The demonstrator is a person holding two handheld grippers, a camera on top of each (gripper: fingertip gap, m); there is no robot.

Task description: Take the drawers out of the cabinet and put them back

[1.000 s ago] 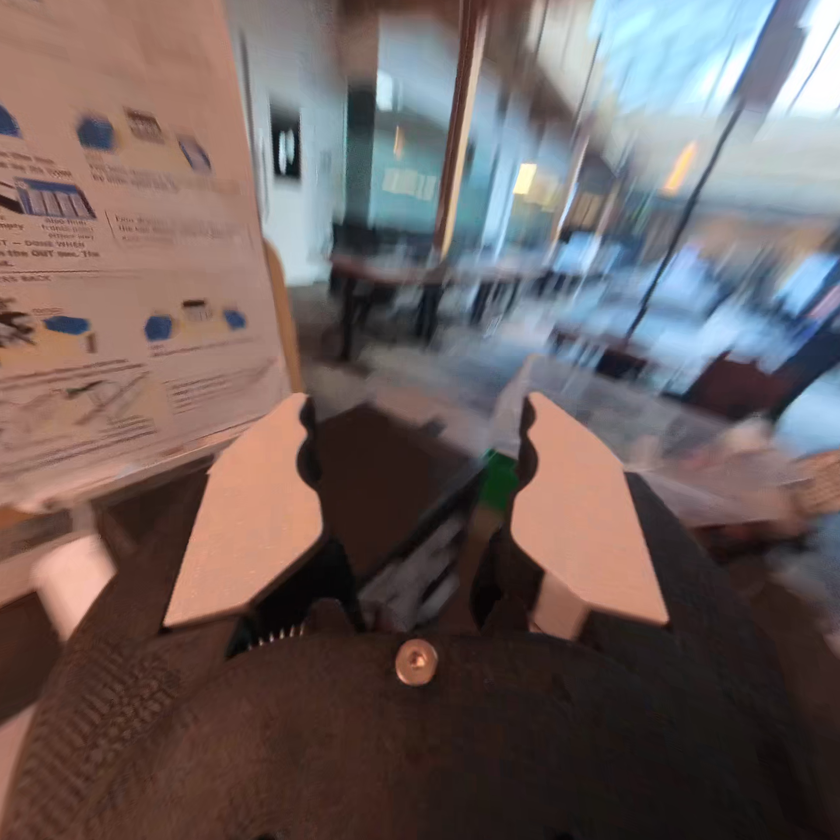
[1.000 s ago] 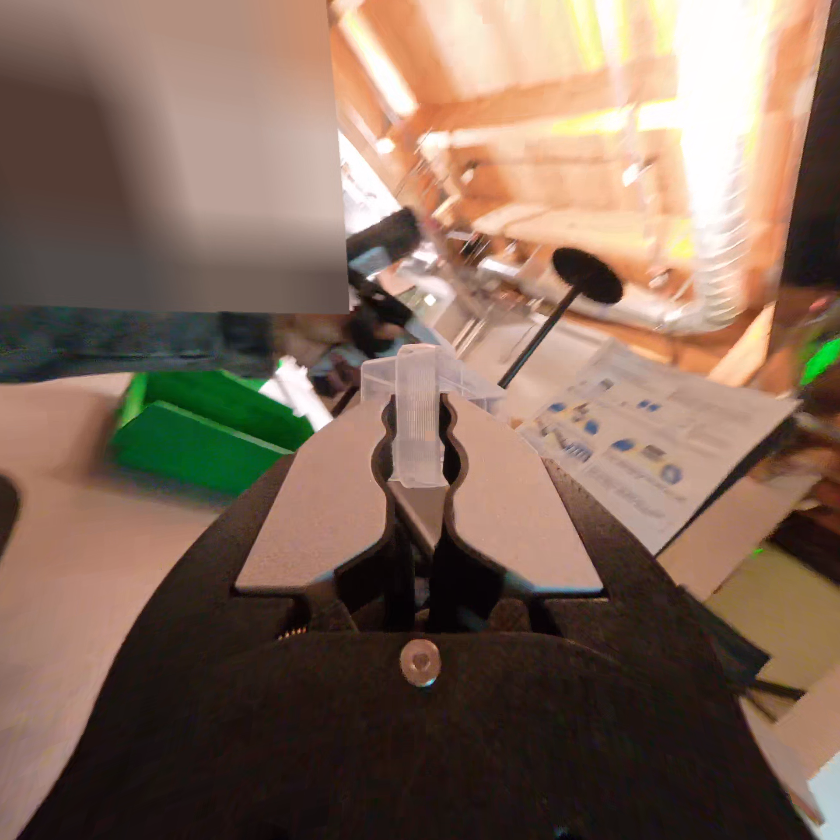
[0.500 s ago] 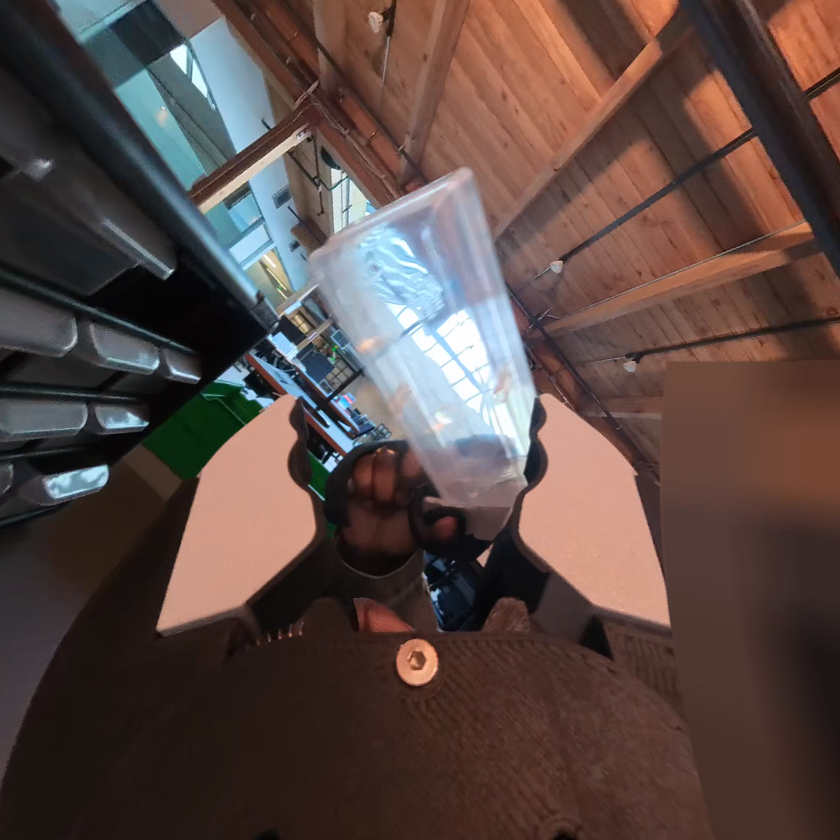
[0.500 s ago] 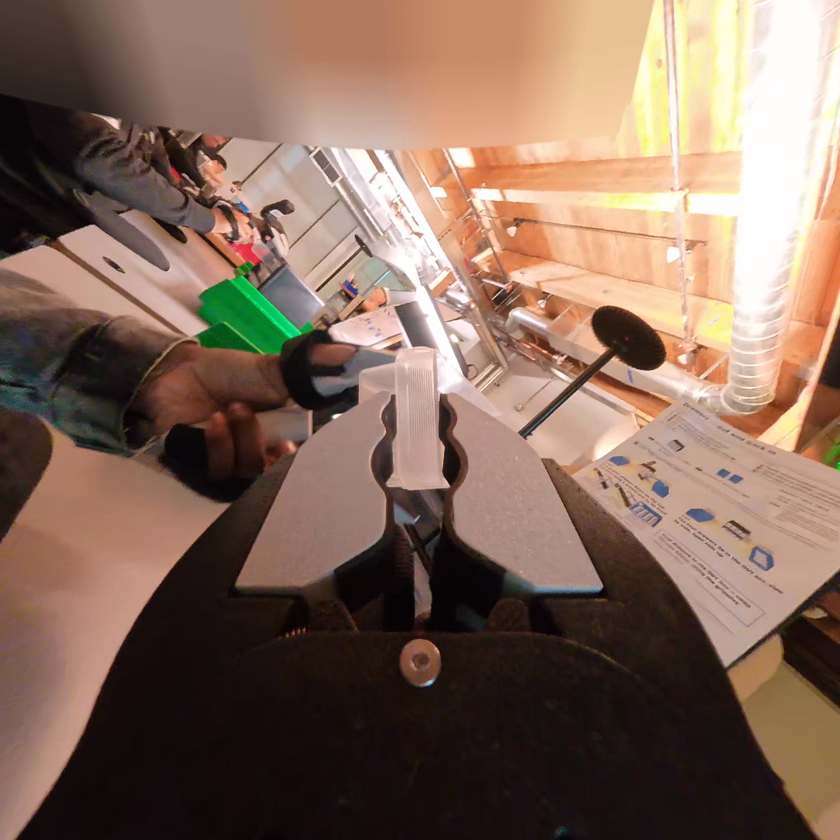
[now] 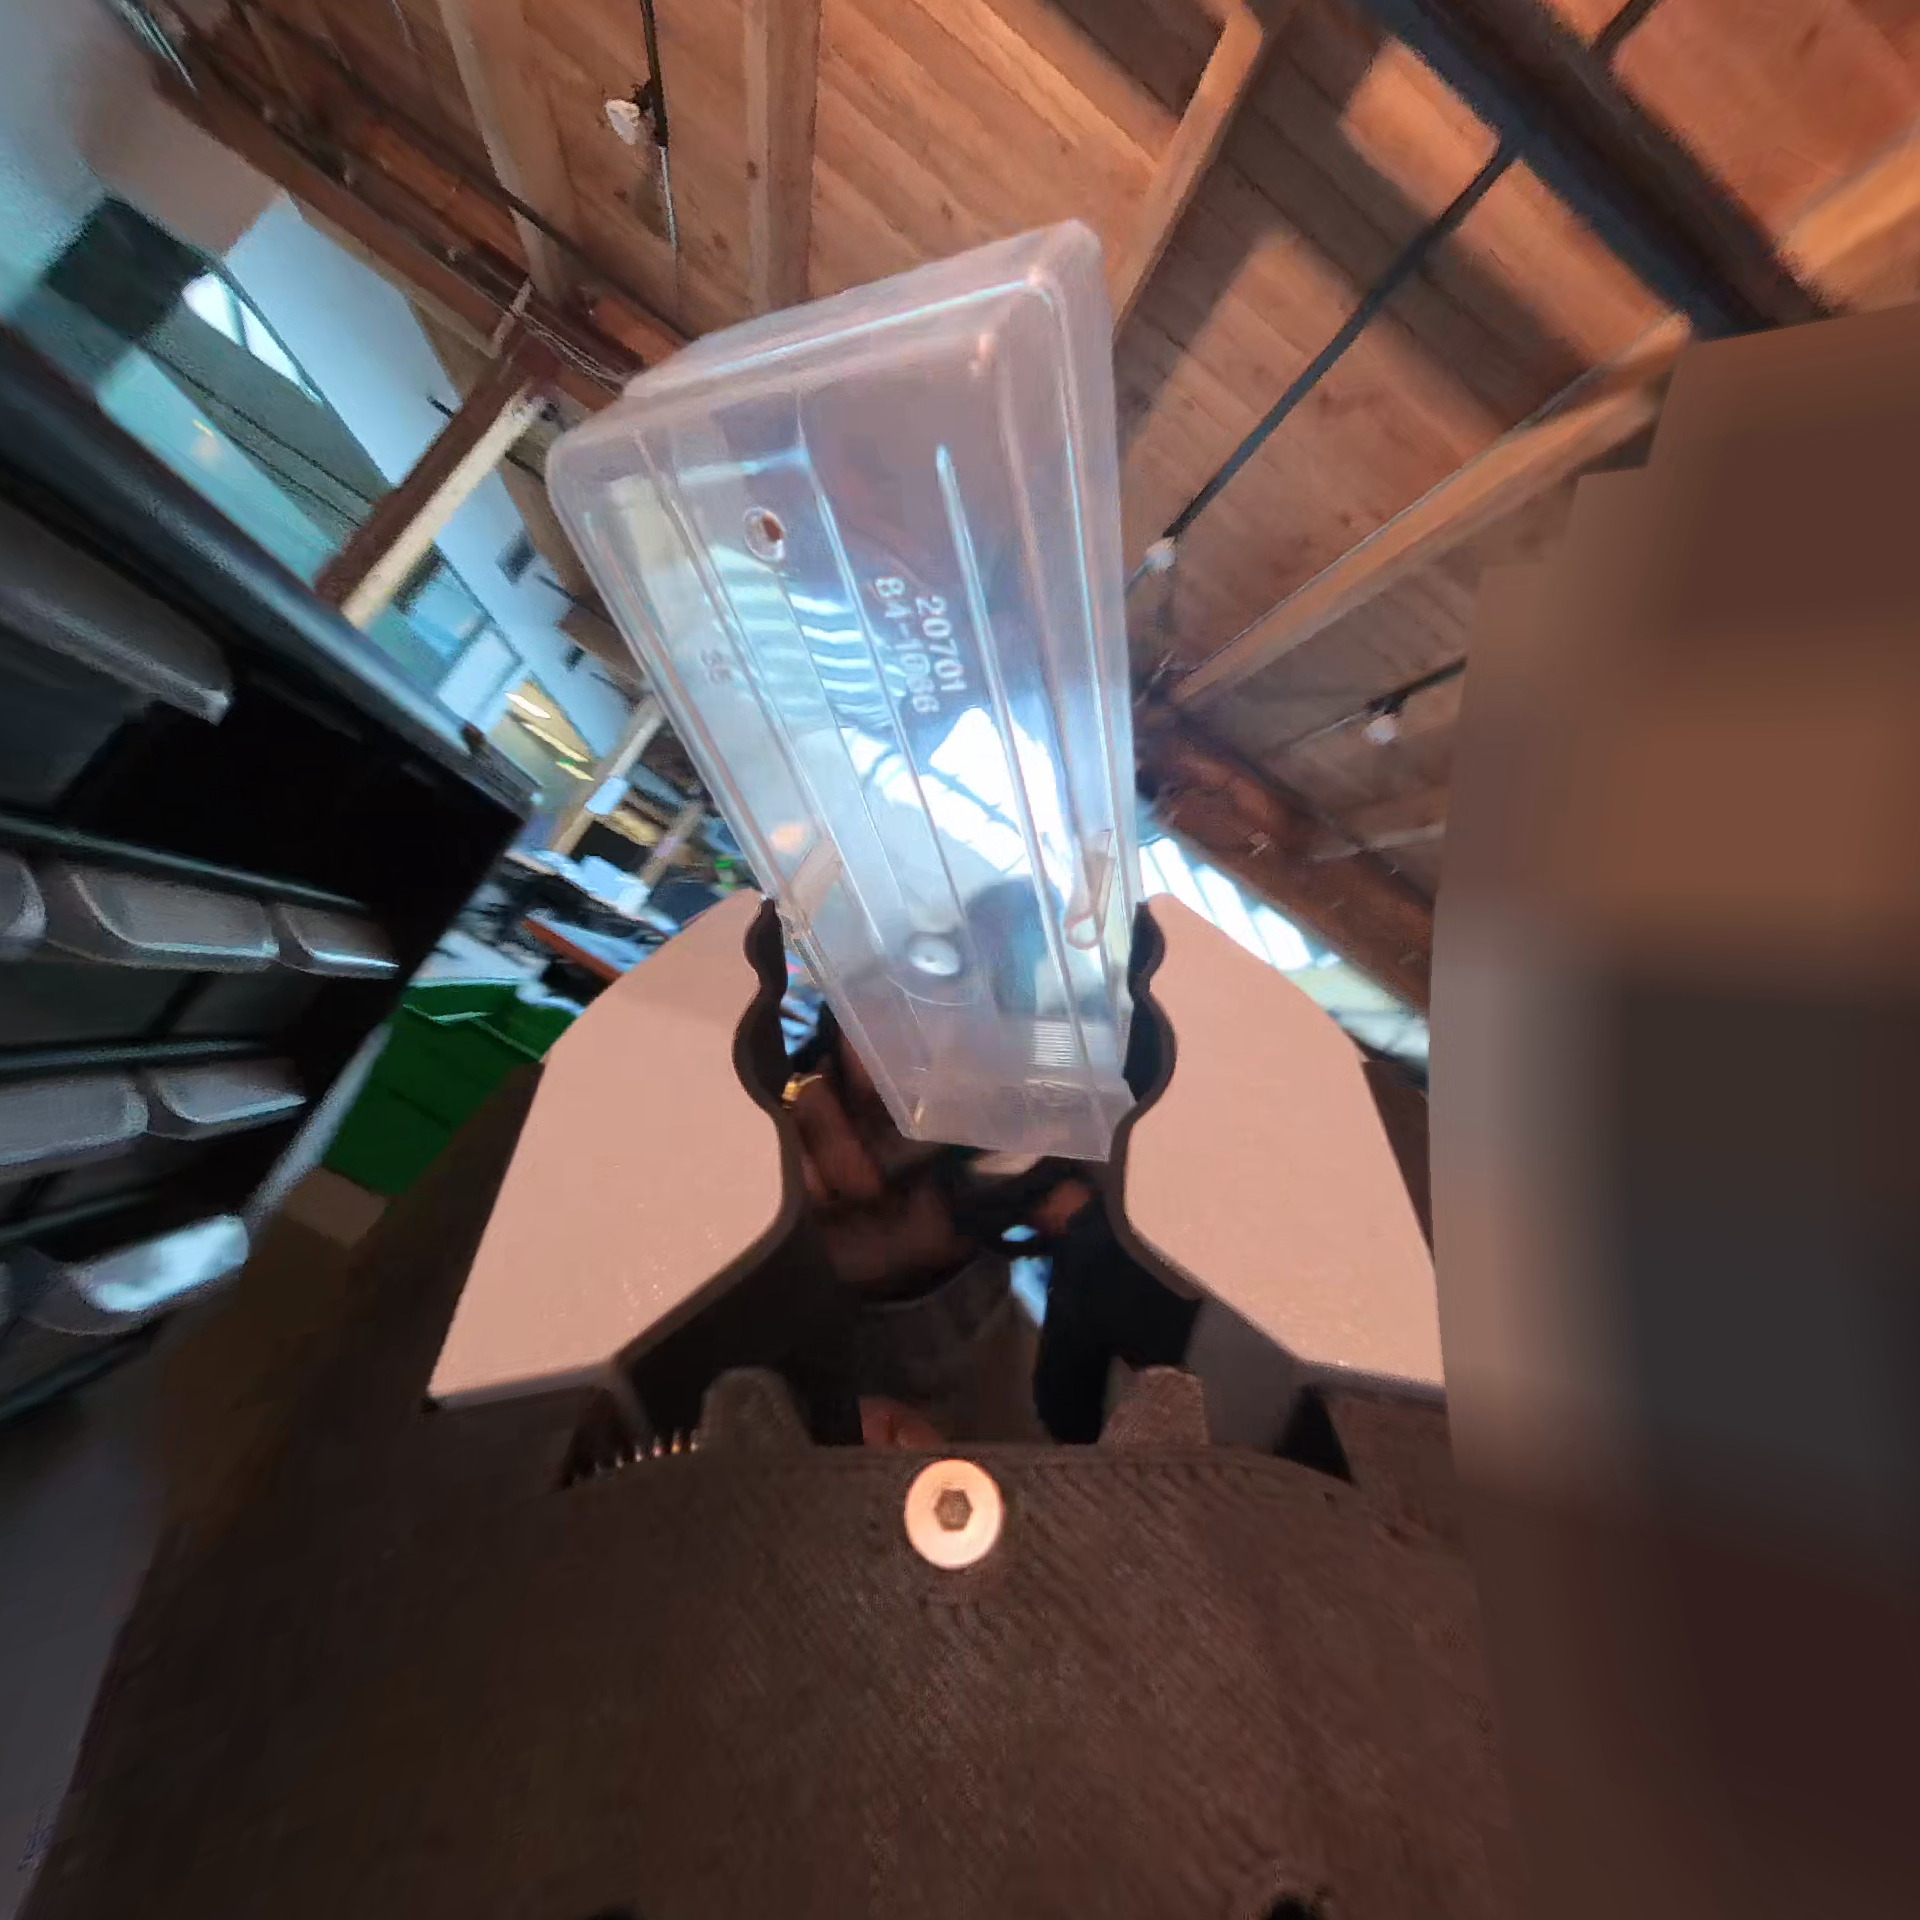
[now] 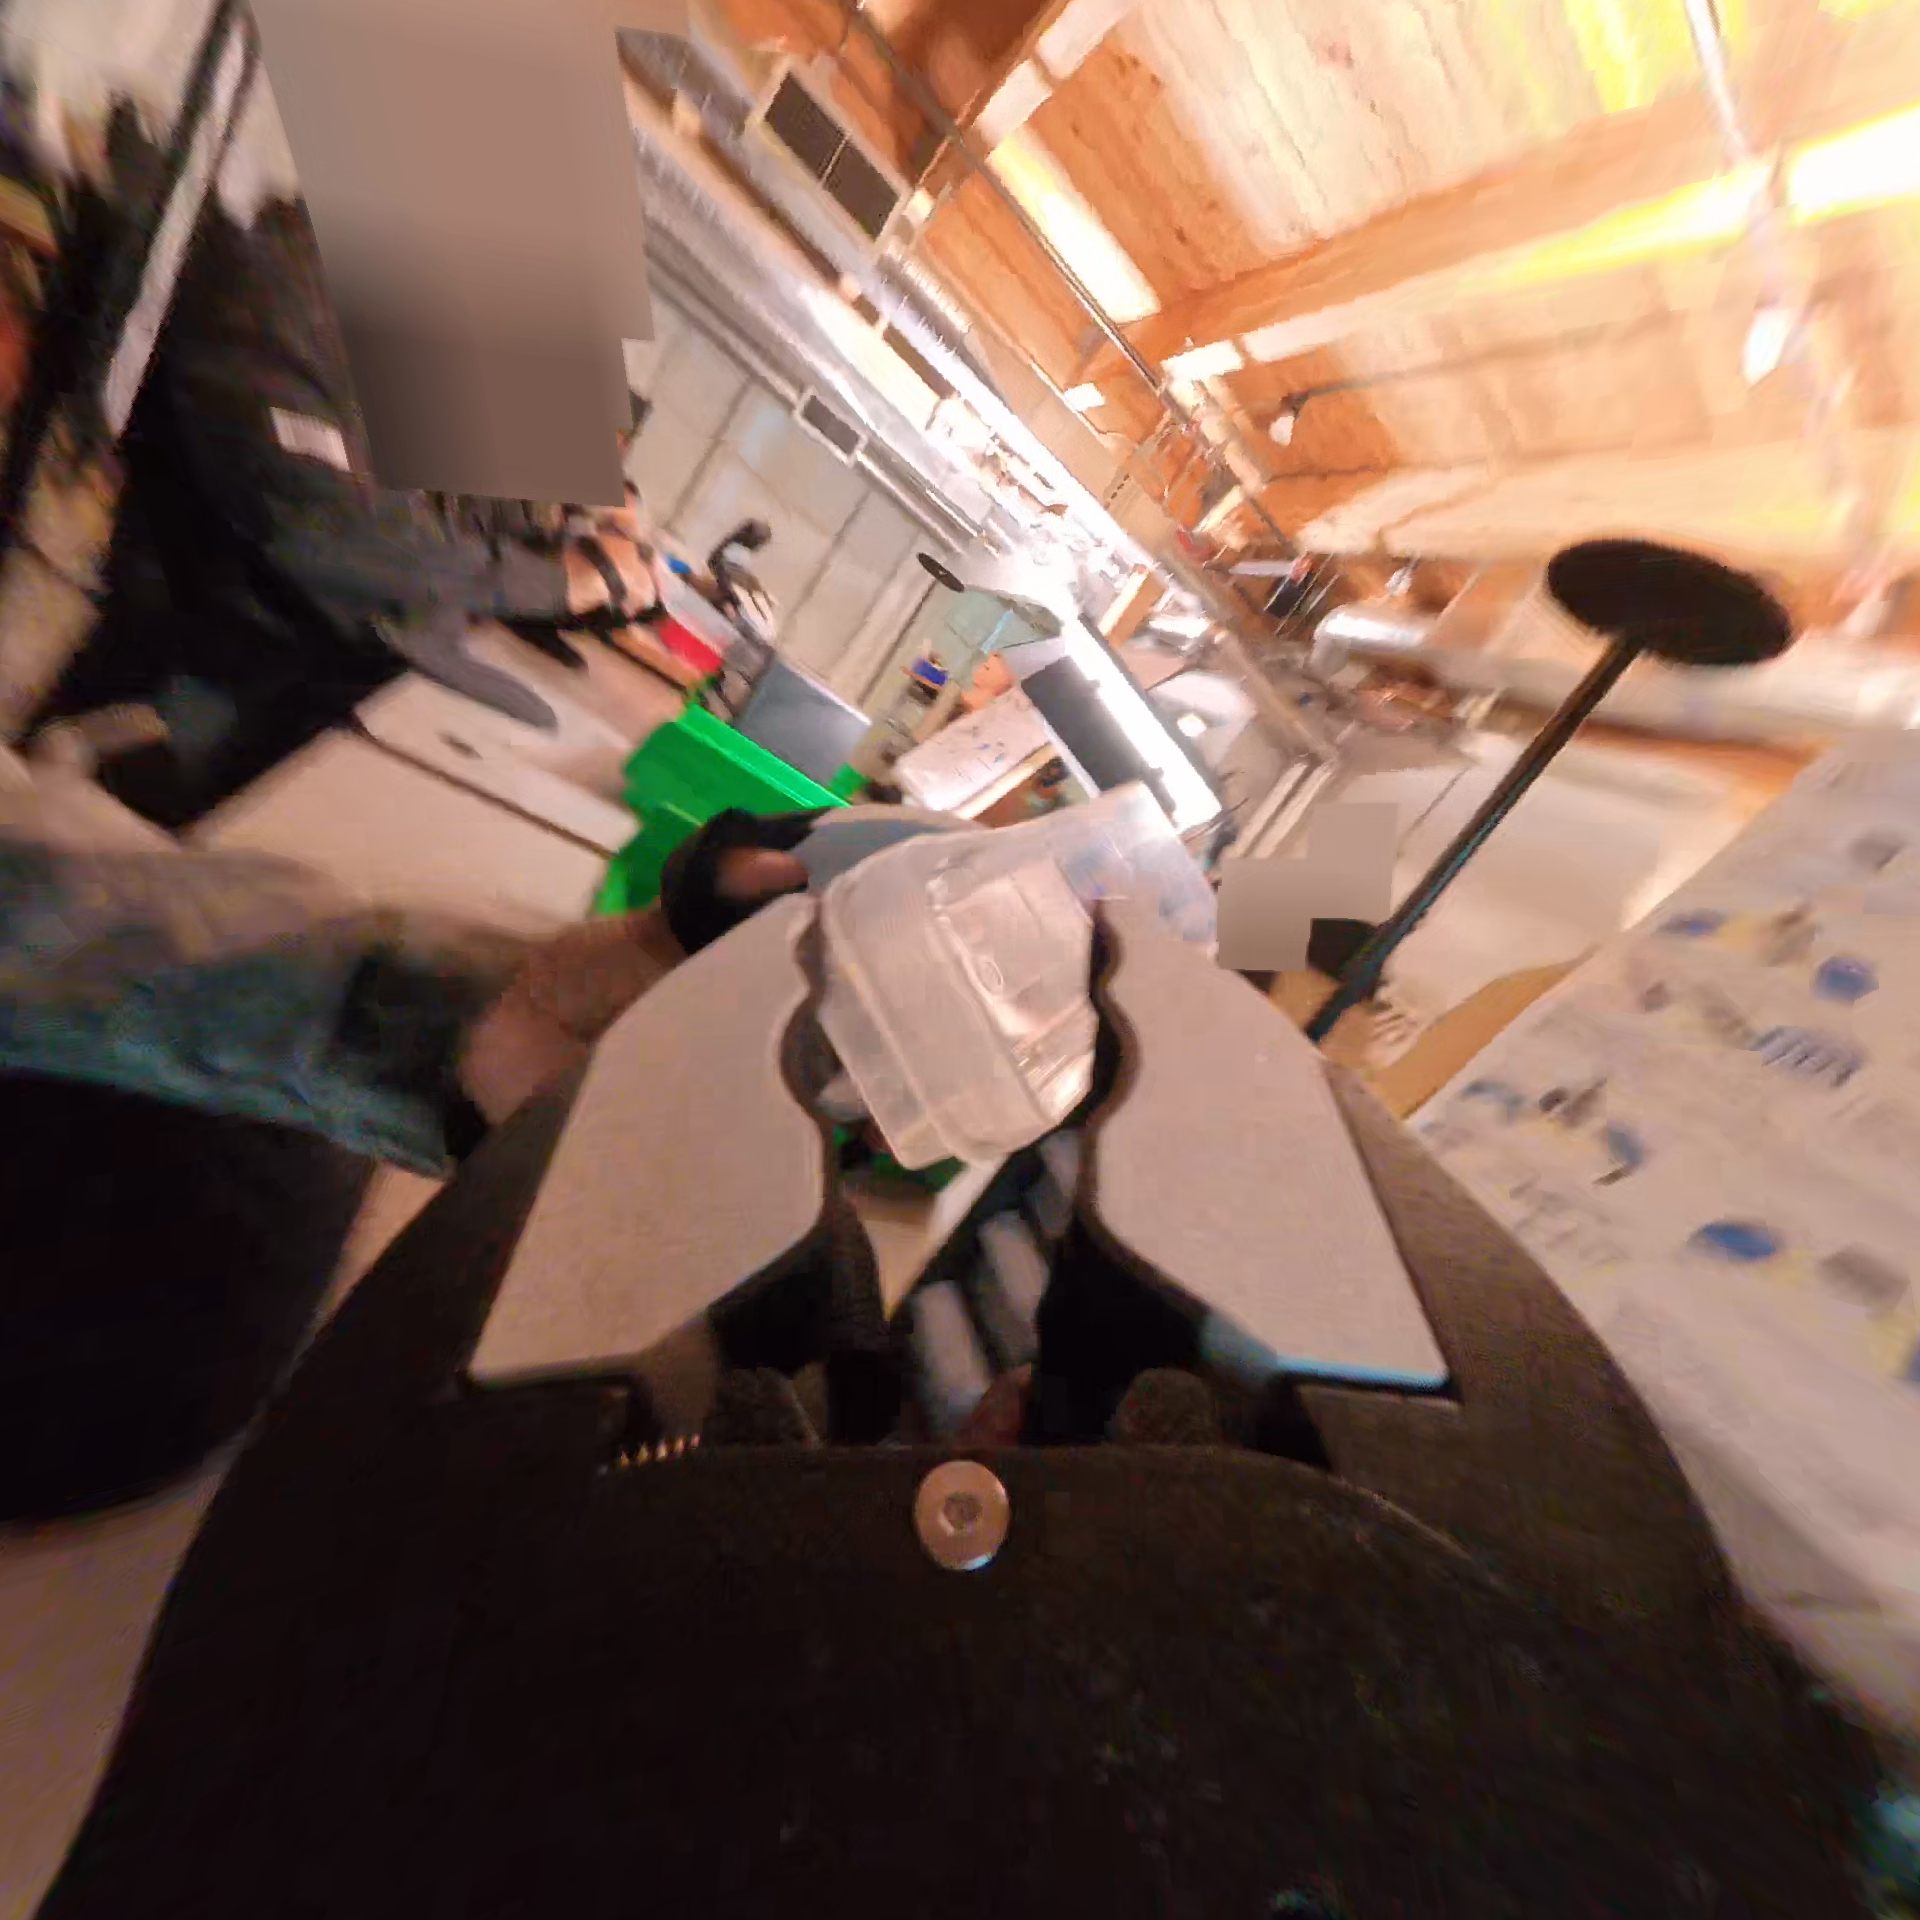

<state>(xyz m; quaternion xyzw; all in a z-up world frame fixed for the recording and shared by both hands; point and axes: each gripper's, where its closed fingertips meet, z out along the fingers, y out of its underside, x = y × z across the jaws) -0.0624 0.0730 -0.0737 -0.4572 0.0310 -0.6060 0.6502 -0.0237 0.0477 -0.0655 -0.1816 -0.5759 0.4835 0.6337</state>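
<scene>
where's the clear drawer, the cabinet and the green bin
clear drawer [image 5: 883,665], left wrist view, on its see-through bottom face
cabinet [image 5: 260,790], left wrist view, on the dark empty slot
green bin [image 6: 717,774], right wrist view, on its top edge

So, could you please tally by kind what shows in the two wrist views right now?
clear drawer: 1
cabinet: 1
grippers: 2 (left gripper, right gripper)
stack of green bins: 1
instruction sheet: 1
black stand: 1
Total: 7
</scene>
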